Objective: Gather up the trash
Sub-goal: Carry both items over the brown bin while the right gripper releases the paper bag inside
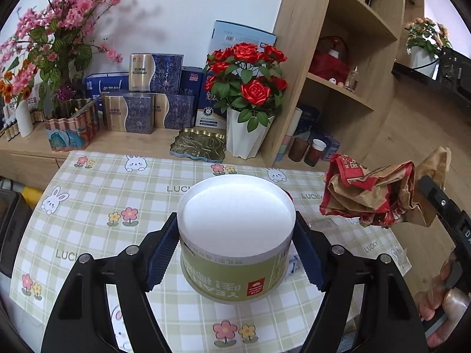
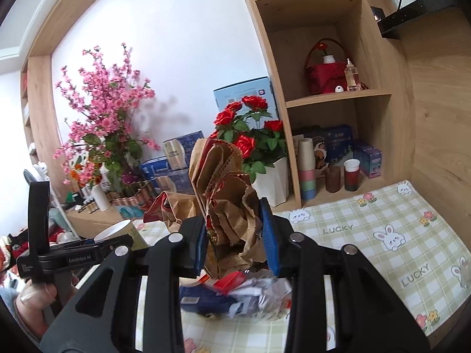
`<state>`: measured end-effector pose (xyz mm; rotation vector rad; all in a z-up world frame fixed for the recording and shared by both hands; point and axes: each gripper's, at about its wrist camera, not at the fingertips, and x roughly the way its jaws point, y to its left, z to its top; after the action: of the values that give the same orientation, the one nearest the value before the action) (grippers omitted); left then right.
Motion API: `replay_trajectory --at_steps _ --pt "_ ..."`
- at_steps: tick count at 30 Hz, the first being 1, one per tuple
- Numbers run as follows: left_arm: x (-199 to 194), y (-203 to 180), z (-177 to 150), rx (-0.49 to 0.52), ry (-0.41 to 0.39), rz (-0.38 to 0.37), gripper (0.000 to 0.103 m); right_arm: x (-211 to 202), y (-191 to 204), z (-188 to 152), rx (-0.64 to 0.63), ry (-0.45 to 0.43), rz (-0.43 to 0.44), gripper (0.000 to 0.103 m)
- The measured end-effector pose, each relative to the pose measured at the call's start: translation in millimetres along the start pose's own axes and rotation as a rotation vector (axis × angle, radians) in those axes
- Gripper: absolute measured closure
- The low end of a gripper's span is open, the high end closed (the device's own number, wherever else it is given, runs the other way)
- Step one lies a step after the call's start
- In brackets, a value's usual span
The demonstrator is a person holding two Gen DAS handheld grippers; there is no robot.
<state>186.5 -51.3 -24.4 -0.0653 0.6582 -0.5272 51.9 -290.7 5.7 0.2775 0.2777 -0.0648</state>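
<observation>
Item 1: your left claw (image 1: 235, 253) is clamped on a round paper tub (image 1: 235, 244), blue ribbed pads pressed to its two sides. The tub is a squat cylinder with a smooth white top and an olive-green printed wall, carried clear above the bench (image 1: 97, 206).

Item 2: your right claw (image 2: 234, 235) is closed to a narrow gap on a crumpled paper bag (image 2: 223, 194), brown kraft with red print and a zigzag-cut edge, creased and standing upright between the pads. In the left view it hangs at the right, beyond the bench's right edge.

Item 3: more trash (image 2: 244, 294), crinkled blue, white and red wrappers, lies on the bench just below the right claw.

Item 4: the bench carries a glossy green-and-white checked cover with rabbits and flowers. Its near and left stretches lie open.

Item 5: the far edge is crowded. A ridged white pot of red roses (image 1: 247, 138) and an embossed metal tray (image 1: 200, 144) stand there, with a wooden shelf unit (image 1: 347, 58) closing the far right.
</observation>
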Motion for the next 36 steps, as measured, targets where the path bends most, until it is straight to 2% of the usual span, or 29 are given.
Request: replay_trajectory --at_steps 5,9,13,18,22,27,31,36 --pt "-42.6 1.9 -27.3 -0.030 -0.015 -0.009 0.030 -27.1 2.5 -15.3 0.042 0.068 0.070 0.069" --pt "-79.6 2.0 -55.7 -0.038 -0.042 -0.006 0.030 -52.7 6.1 -39.9 0.055 0.138 0.124 0.069" --pt "-105.1 0.6 -87.6 -0.046 -0.052 -0.003 0.030 -71.8 8.3 -79.2 0.056 0.247 0.171 0.069" --pt "-118.7 -4.5 -129.4 -0.029 -0.028 0.016 0.030 -82.4 14.4 -141.1 -0.008 0.388 0.160 0.069" --pt "-118.9 -5.8 -154.1 -0.045 -0.008 0.030 0.030 -72.2 16.7 -187.8 -0.021 0.528 0.167 0.069" --pt "-111.1 -6.8 -173.3 -0.051 0.016 0.032 0.030 -49.2 32.3 -240.6 -0.122 0.699 0.190 0.069" --pt "-97.8 -7.4 -187.8 -0.057 0.055 0.011 0.030 -20.4 29.2 -278.8 -0.119 0.804 0.172 0.068" --pt "-86.7 -8.5 -205.1 -0.027 0.075 0.045 0.030 12.1 28.1 -317.6 -0.108 0.897 0.156 0.068"
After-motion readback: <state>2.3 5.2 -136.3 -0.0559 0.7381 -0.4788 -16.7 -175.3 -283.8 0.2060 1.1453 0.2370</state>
